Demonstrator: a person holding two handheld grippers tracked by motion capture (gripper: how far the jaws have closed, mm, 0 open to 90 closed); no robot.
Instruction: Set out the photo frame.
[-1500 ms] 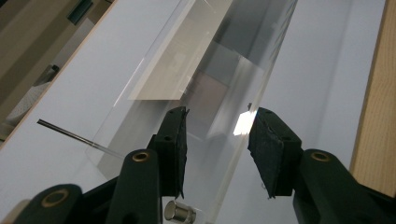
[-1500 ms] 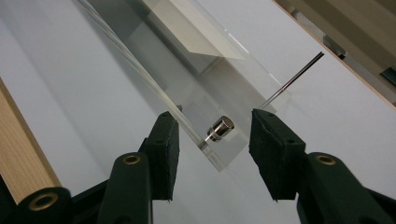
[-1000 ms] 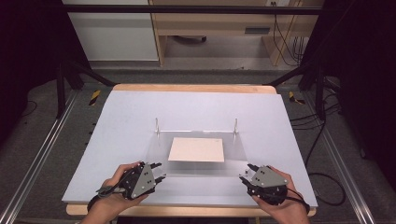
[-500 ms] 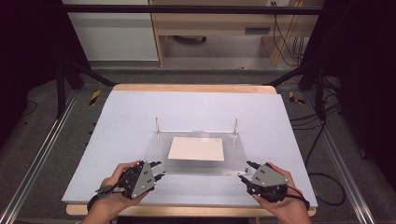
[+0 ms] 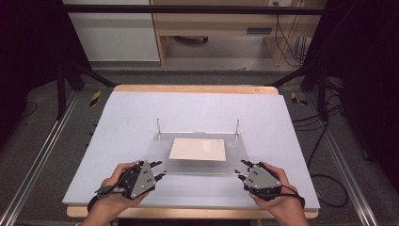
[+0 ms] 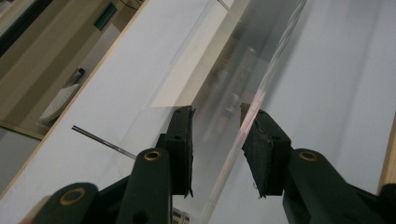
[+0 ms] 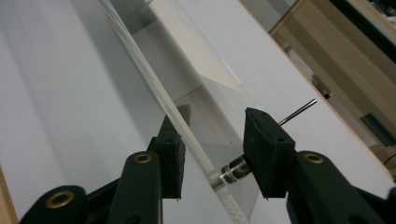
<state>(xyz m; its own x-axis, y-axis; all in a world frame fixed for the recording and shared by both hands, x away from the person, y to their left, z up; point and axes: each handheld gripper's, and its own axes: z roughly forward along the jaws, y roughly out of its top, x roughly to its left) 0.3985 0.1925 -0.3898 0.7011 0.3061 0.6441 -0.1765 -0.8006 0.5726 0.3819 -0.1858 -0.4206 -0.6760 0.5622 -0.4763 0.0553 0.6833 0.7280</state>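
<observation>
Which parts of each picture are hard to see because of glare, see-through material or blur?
High view: the clear sheet almost vanishes against the pale table, and the room behind is dark. Left gripper view: the sheet's edge glints pinkish and the background is soft. Right gripper view: the edge is sharper; the far background is blurred.

Lighting and picture quality: bright table, dark surround.

High view: even overhead light on the white rectangular table top; room edges fall to black, shadows soft, picture slightly grainy. Gripper views: the black jaws near the lens are sharp, background soft; the clear acrylic plate carries streaky glare and a pink edge glint.
</observation>
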